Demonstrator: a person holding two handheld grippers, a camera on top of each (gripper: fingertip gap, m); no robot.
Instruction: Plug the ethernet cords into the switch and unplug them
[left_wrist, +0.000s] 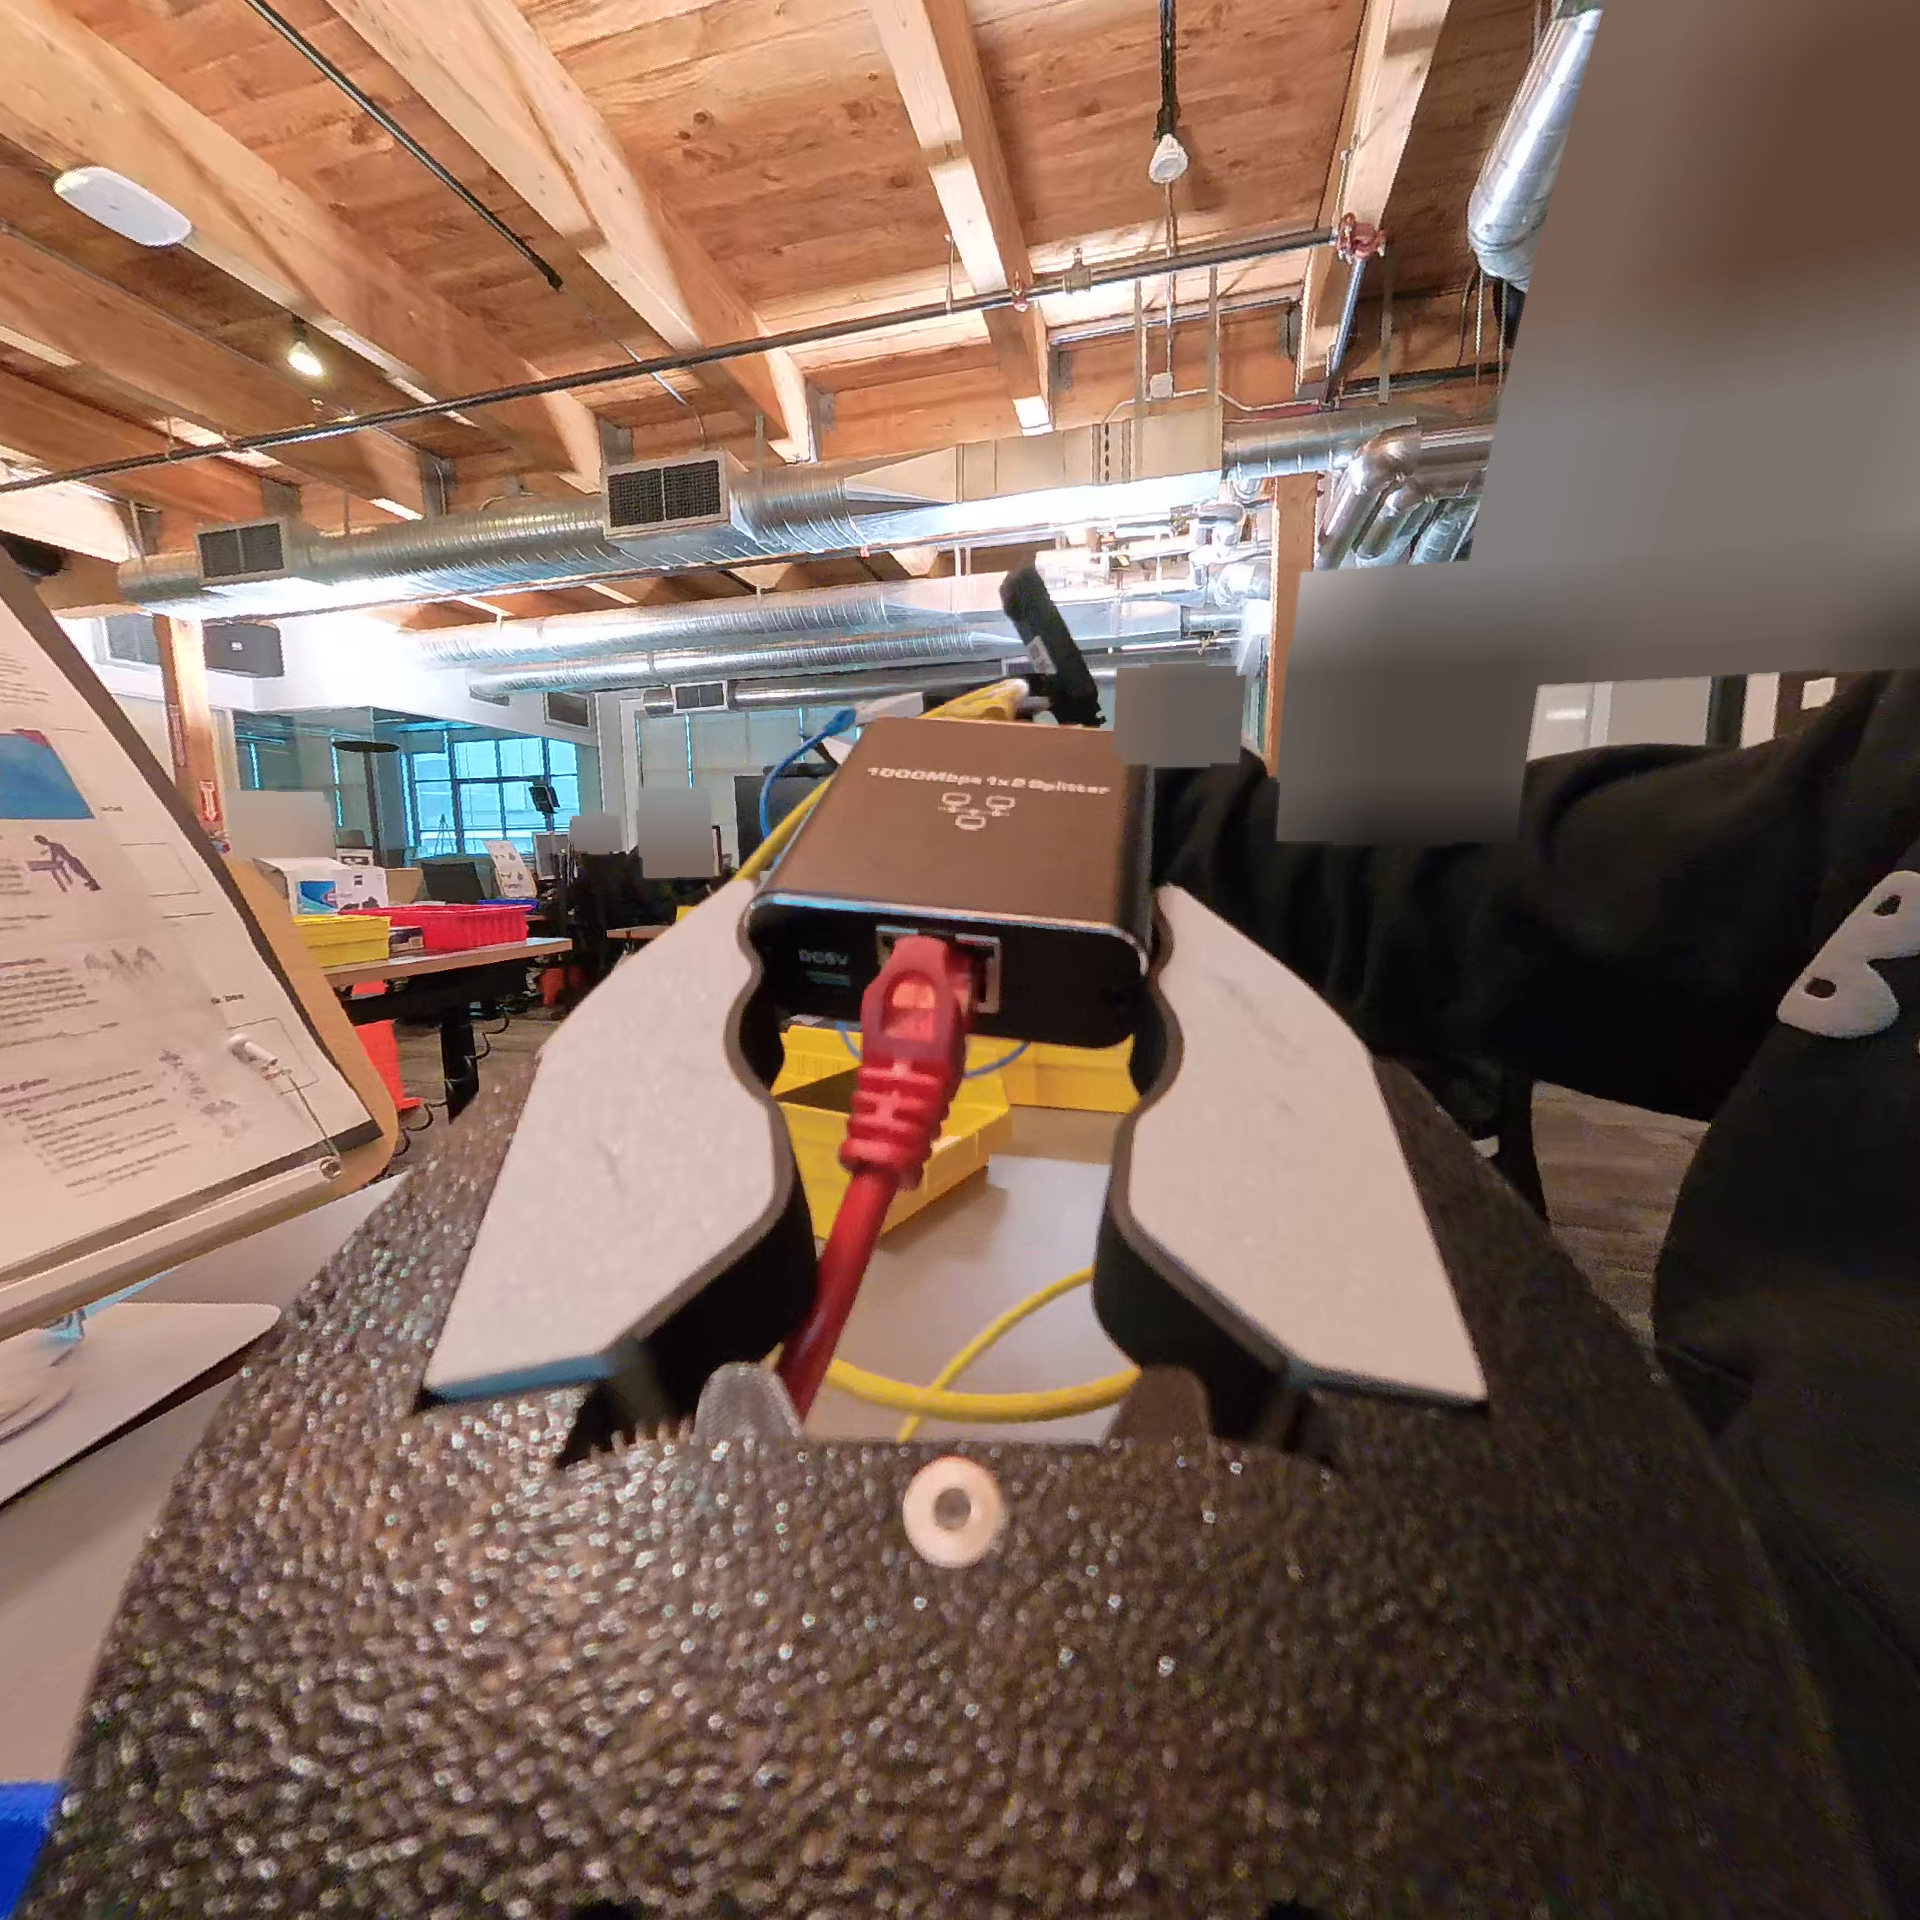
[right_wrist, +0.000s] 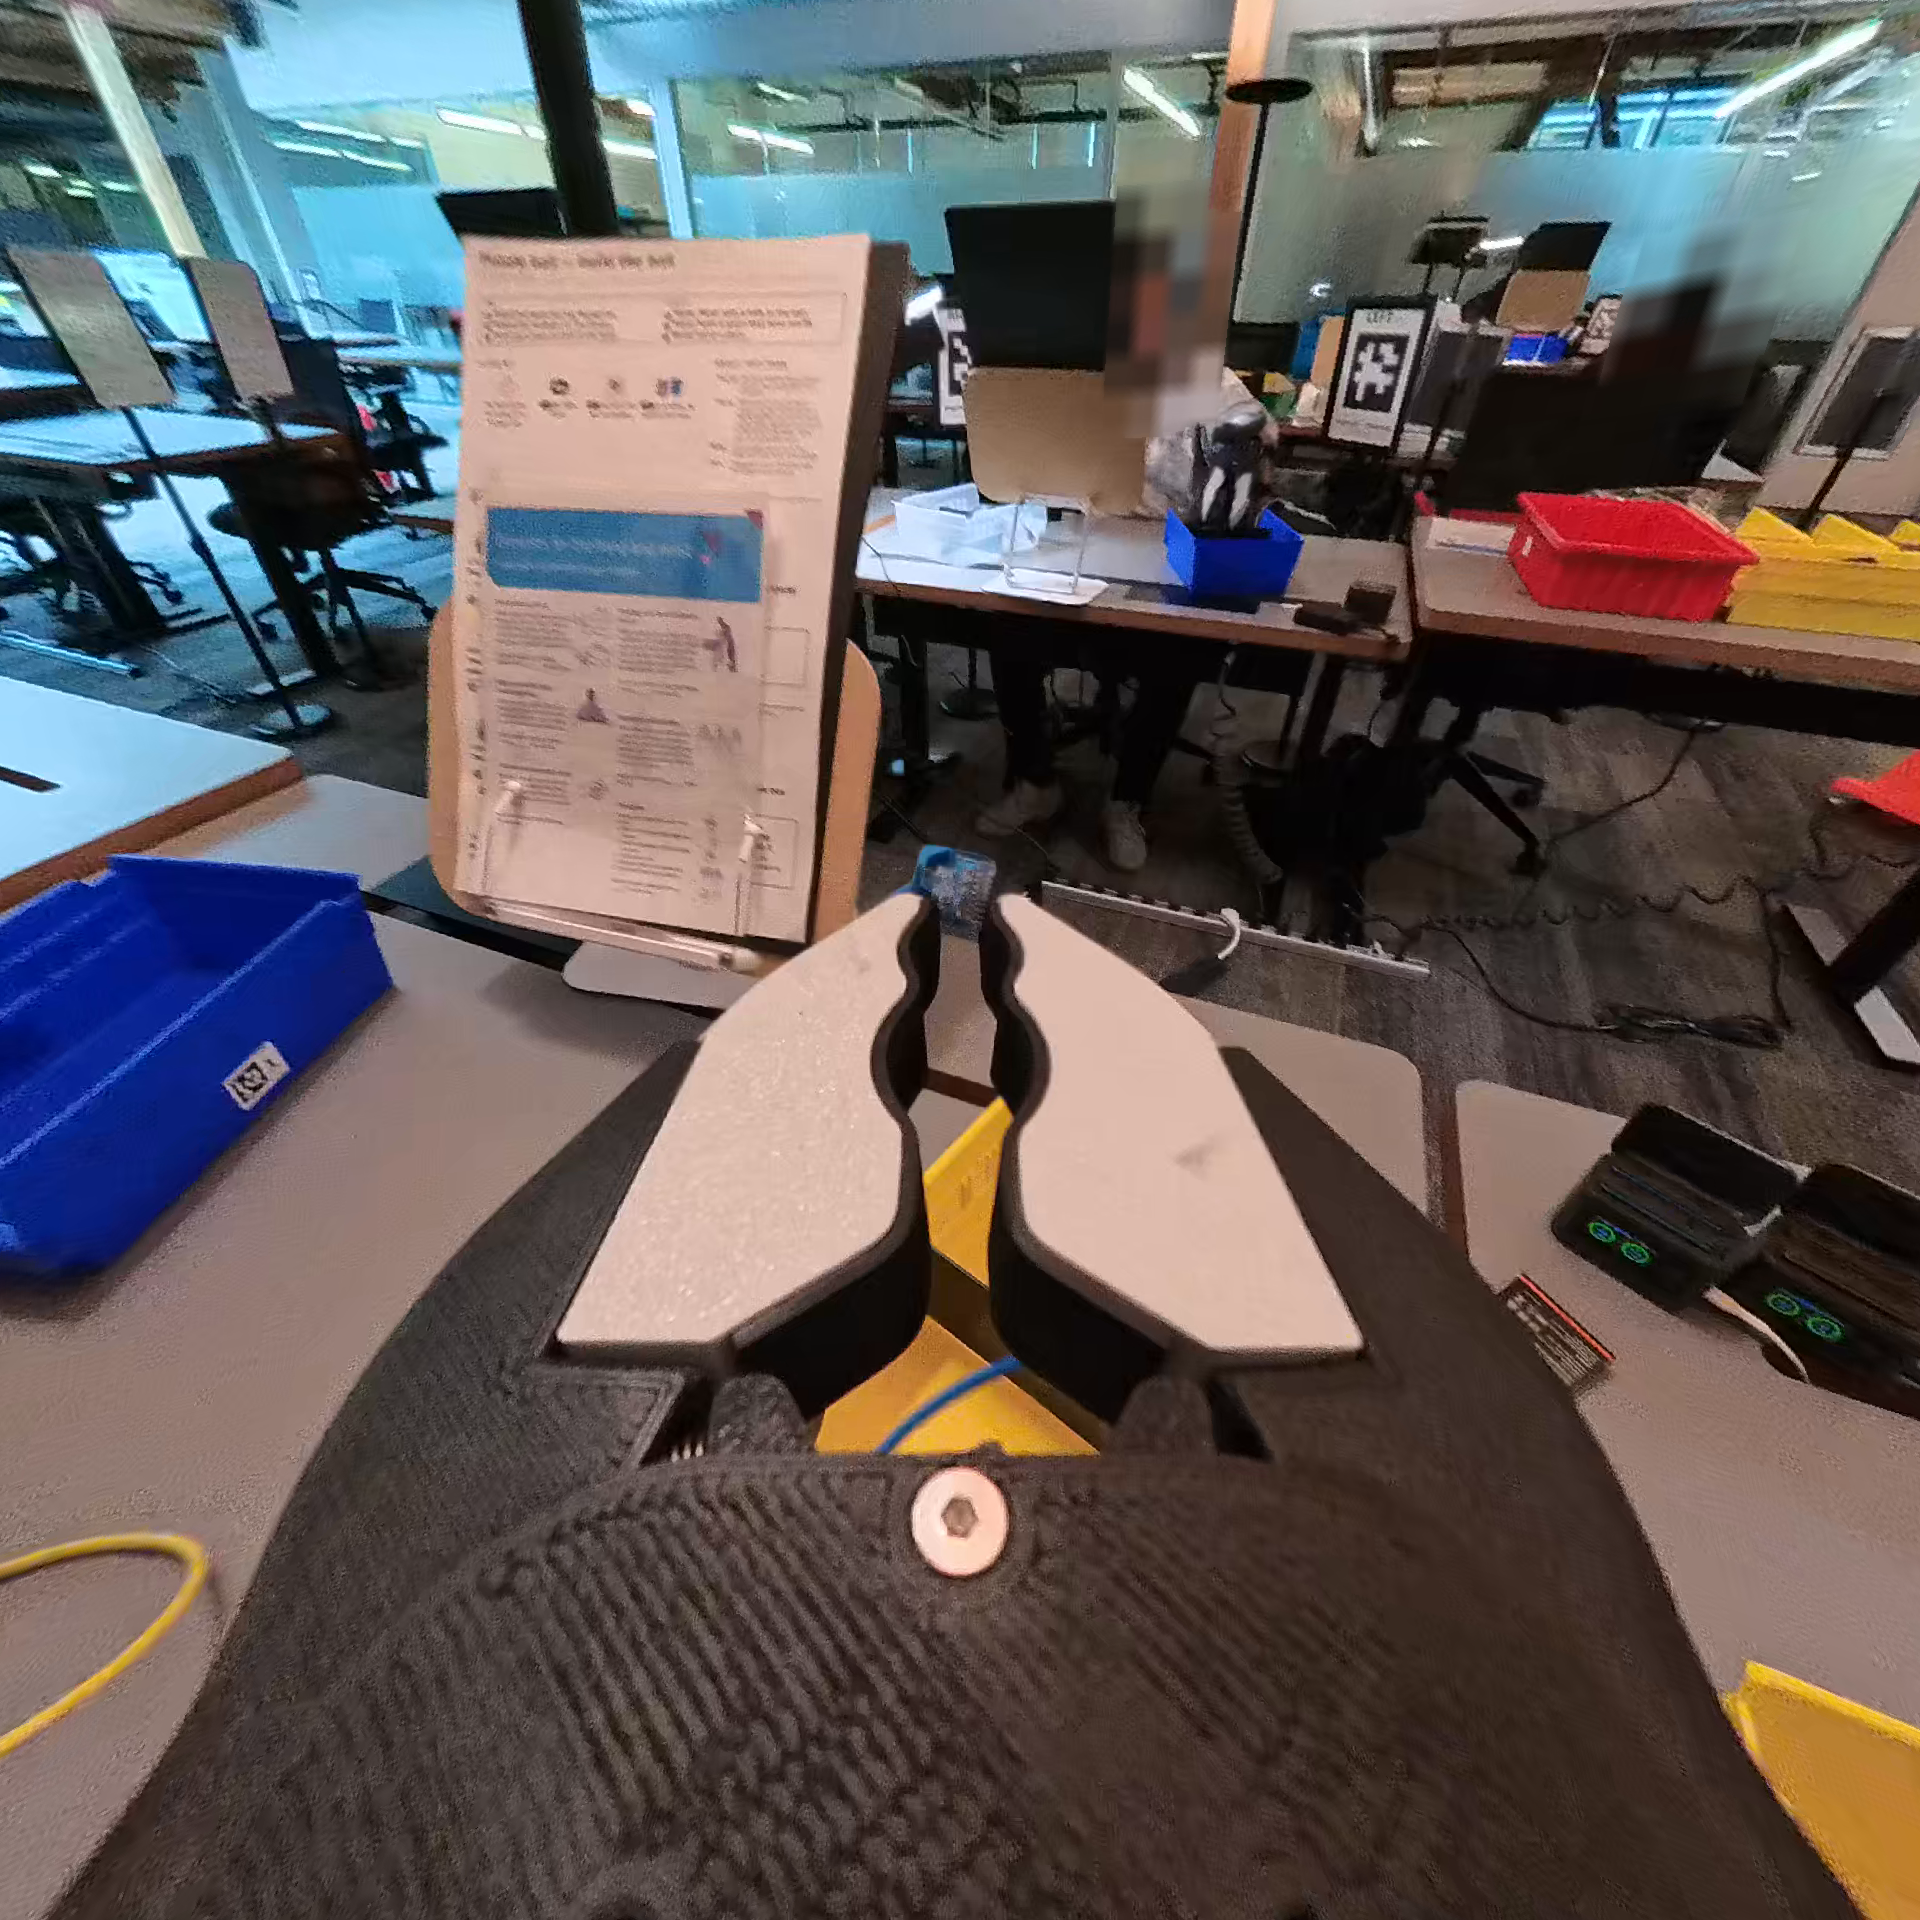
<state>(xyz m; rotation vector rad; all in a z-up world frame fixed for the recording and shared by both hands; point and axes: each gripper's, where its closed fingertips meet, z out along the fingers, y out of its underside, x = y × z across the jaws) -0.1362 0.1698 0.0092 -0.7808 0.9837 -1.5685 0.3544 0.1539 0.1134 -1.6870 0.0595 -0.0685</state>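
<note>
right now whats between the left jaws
The black switch, clamped at its sides, with the red cord plugged into its near port; seen in the left wrist view.

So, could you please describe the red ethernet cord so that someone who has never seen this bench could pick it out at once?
Find the black metal switch box clamped between the left gripper's grey fingers. The red ethernet cord sits in the port on the near face and hangs down between the fingers. The nearby thin yellow cord and thin blue cord do not enter that face.

My left gripper is raised and tilted upward, fingers clamped on a held item. My right gripper is level, tips pinching something small.
</note>
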